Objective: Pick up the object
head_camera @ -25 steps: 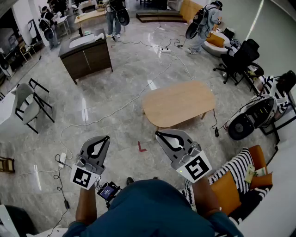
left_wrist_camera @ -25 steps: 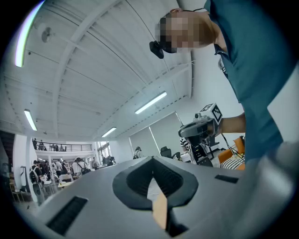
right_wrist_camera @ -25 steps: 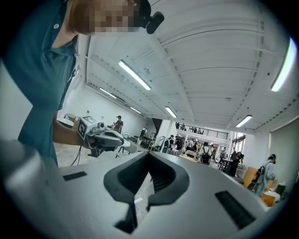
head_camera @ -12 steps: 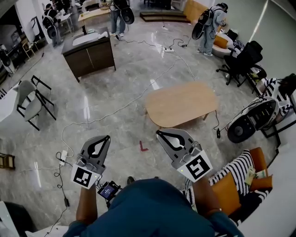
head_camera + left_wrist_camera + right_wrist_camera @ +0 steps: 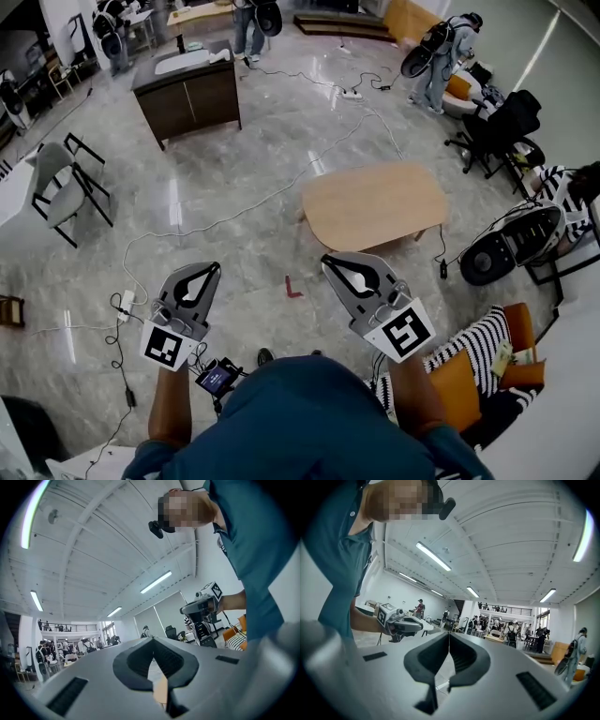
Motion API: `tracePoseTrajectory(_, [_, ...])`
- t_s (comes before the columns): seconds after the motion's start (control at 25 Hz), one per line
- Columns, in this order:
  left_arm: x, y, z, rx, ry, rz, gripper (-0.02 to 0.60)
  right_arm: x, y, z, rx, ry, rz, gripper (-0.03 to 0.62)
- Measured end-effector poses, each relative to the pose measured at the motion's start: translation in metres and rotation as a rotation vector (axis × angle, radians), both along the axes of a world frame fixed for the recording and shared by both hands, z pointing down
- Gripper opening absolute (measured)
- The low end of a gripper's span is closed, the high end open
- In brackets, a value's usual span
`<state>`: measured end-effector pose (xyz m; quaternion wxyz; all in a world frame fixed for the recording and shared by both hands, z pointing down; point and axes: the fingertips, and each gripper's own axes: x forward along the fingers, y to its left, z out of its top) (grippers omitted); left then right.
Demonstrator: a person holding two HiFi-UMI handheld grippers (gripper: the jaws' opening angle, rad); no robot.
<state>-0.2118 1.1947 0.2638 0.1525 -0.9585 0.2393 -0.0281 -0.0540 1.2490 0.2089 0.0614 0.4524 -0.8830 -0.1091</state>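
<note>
Left gripper (image 5: 212, 268): jaws clenched tip to tip, nothing between them, held level above the grey marble floor (image 5: 234, 225). Right gripper (image 5: 326, 259): jaws likewise pressed together and empty, tips near the edge of the low oval wooden table (image 5: 375, 202). Object: cannot tell which thing it is in any view.

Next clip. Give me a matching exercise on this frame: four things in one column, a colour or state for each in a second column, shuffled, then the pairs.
Things
1. low table
2. cabinet
3. folding chair
4. left gripper

Colour or state
A. jaws together, nothing between them
B. dark brown
C. light wood
D. grey seat, black frame

Pairs: 1-C, 2-B, 3-D, 4-A
</note>
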Motion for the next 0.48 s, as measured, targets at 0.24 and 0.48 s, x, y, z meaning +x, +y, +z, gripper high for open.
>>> tracePoseTrajectory(0.24, [-0.052,-0.051,0.032,0.238,-0.157,0.024,0.003,-0.038,-0.019,0.019,-0.016,0.032,0.002,0.015])
tracePoseTrajectory(0.48, [-0.095,-0.105,0.03,0.059,-0.013,-0.124,0.003,-0.049,-0.036,0.025,-0.03,0.04,-0.014,0.015])
